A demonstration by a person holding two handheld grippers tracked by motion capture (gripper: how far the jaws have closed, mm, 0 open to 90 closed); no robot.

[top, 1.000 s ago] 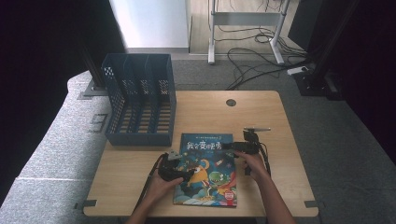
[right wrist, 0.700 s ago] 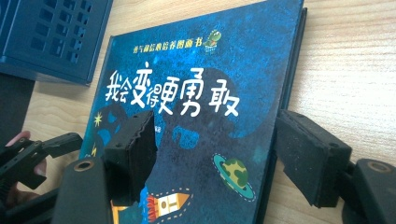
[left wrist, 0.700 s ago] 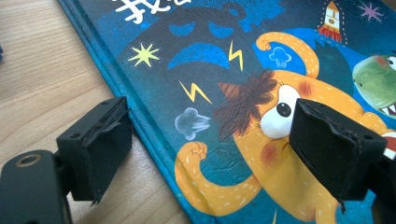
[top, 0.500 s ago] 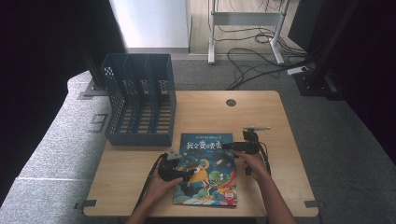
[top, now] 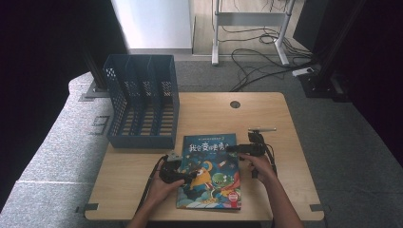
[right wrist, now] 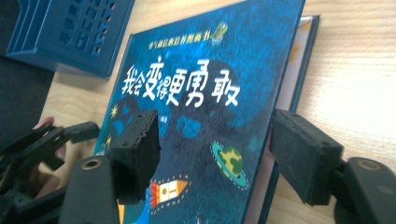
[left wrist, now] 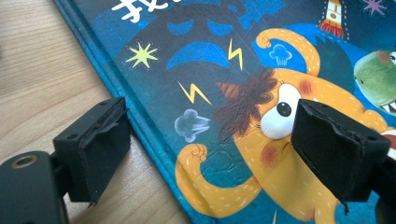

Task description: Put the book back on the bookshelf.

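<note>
The book lies flat on the near middle of the table, its cover slightly lifted at the right edge. The left gripper straddles its left edge with wide jaws. The right gripper has wide jaws around the lifted cover edge. A blue file rack stands far left.

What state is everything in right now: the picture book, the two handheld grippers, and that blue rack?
Picture book: flat on the table, front cover lifted slightly at its right edge.
Left gripper: open, jaws straddling the book's left edge.
Right gripper: open, jaws straddling the book's right edge.
Blue file rack: upright on the table, slots empty.
</note>
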